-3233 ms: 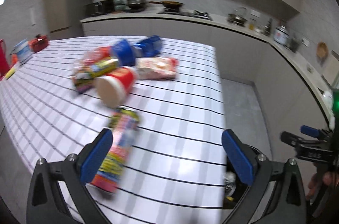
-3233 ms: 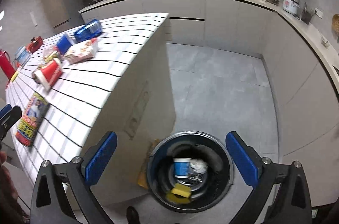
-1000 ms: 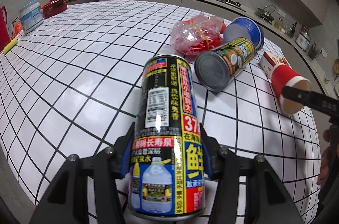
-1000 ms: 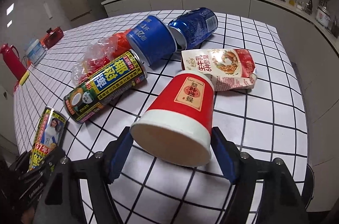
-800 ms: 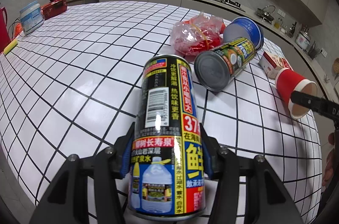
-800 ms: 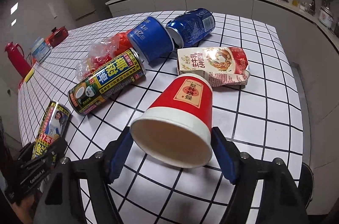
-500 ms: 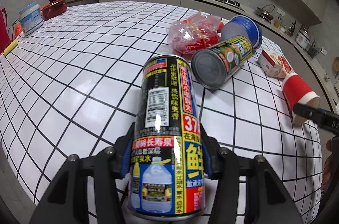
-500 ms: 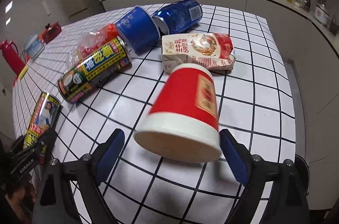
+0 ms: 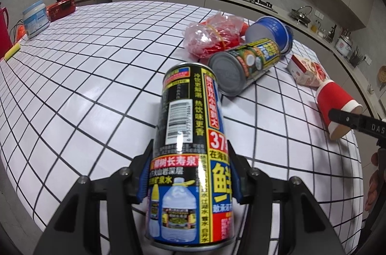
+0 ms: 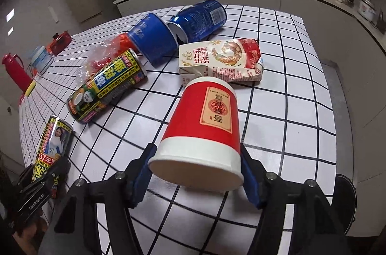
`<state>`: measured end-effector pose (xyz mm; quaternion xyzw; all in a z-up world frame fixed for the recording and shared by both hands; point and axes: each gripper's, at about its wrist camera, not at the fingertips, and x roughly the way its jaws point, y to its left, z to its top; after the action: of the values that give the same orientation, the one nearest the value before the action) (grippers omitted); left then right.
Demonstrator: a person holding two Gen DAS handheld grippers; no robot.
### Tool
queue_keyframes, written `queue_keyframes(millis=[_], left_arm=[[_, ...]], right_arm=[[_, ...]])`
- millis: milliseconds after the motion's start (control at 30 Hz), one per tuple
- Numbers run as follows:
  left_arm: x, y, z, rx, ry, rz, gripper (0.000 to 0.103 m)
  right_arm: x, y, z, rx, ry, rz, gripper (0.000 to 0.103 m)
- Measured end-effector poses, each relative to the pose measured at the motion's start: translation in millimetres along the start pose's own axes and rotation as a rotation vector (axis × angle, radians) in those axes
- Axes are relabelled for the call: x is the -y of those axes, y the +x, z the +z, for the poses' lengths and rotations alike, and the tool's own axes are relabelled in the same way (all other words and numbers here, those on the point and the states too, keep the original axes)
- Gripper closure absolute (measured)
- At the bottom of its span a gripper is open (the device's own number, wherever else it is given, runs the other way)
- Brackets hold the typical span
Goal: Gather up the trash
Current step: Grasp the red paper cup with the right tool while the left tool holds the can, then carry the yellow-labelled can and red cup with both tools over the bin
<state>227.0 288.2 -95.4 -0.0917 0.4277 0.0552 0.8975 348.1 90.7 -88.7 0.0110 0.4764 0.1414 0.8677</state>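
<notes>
My left gripper (image 9: 190, 173) is shut on a tall black-and-yellow can (image 9: 190, 124), held over the near edge of the checked table (image 9: 84, 66). The right gripper (image 10: 196, 173) has its jaws closing, and both blue pads touch the white rim end of a red paper cup (image 10: 207, 120) lying on its side. Beyond the cup lie a crumpled milk carton (image 10: 222, 62), a blue can (image 10: 197, 19), a blue cup (image 10: 152, 42), a green-and-yellow can (image 10: 108, 83) and a red plastic bag (image 10: 103, 57). In the left wrist view the red cup (image 9: 335, 98) shows at the right.
A dark bin (image 10: 347, 192) stands on the floor beside the table's right edge. A red thermos (image 10: 14, 71), a white-and-blue tub (image 9: 36, 18) and a red box (image 9: 60, 10) sit at the far left of the table. Kitchen counters run behind.
The right jaws let go of the red cup, spread wide, then came back onto it; the cup rolled so its label faces up. The left gripper and its can stayed put.
</notes>
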Motion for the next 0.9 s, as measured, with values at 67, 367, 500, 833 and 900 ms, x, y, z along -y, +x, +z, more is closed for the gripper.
queue_keyframes(millis=[67, 367, 500, 833, 900], left_arm=[[5, -3, -2, 0.004, 0.003, -0.002, 0.050], [29, -16, -13, 0.012, 0.020, -0.006, 0.050], [42, -23, -17, 0.021, 0.029, -0.007, 0.050], [84, -33, -27, 0.023, 0.056, -0.039, 0.050], [97, -34, -27, 0.025, 0.066, -0.052, 0.050]], right_arm=[[0, -6, -3, 0.014, -0.010, 0.015, 0.037], [3, -31, -15, 0.054, -0.045, 0.050, 0.037], [11, -40, -22, 0.065, -0.051, 0.061, 0.037], [50, -73, -42, 0.093, -0.037, 0.039, 0.037], [59, -81, -45, 0.102, -0.031, 0.031, 0.037]])
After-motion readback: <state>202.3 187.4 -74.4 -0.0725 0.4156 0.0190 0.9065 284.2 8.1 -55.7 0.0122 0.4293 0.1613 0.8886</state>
